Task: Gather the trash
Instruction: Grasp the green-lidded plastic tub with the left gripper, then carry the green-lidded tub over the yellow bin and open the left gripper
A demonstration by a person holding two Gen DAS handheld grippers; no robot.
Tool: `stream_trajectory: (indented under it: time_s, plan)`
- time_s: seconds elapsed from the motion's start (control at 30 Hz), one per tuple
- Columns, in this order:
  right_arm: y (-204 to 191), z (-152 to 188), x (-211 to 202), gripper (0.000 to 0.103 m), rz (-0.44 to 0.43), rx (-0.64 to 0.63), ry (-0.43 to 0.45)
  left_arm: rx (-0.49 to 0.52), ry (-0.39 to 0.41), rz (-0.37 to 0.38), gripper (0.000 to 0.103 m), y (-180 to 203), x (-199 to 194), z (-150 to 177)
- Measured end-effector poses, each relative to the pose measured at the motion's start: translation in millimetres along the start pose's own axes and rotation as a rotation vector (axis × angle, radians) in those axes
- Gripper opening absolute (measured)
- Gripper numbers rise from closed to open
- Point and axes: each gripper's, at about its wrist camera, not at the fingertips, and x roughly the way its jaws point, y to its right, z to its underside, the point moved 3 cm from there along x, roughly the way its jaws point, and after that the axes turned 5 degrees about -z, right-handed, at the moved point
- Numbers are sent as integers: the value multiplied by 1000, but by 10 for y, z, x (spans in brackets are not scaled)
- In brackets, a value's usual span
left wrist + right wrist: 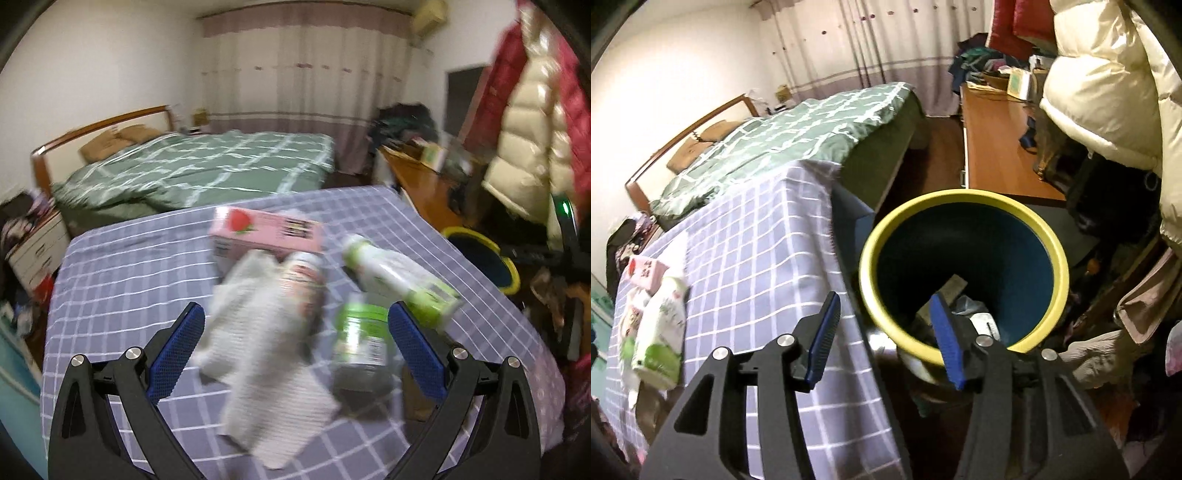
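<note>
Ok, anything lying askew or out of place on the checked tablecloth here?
Yes: the pink strawberry carton, two green-and-white plastic bottles and a crumpled white cloth lie toppled in a heap rather than standing. Nothing looks spilled.

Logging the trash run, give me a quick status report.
Left gripper open over the tissue and small bottle. Right gripper open, empty, over the yellow-rimmed bin. Nothing in the way.

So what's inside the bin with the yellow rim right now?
At the bottom of the bin lies some trash: a flat card-like piece and crumpled wrapping. The right tongs cover part of it, so the rest cannot be made out.
</note>
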Motion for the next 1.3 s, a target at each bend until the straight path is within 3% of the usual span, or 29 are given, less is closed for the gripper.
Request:
stream_trajectory:
  time_s: [0.1, 0.17, 0.37, 0.67, 1.0, 1.3]
  plan:
    - [-79, 41, -63, 49, -24, -18, 5, 58, -33, 32, 95, 223, 39, -4]
    - [-115, 62, -82, 49, -42, -28, 6, 76, -80, 48, 85, 313, 139, -8]
    - [-112, 113, -59, 49, -76, -26, -3, 90, -184, 75, 70, 409, 461, -12]
    - [-18, 153, 13, 49, -99, -5, -22, 113, -285, 98, 62, 522, 787, 26]
    - [-4, 173, 61, 49, -119, 3, -36, 132, -335, 105, 50, 592, 960, 32]
    - [-33, 167, -20, 49, -142, -4, -21, 121, -267, 88, 50, 535, 688, -191]
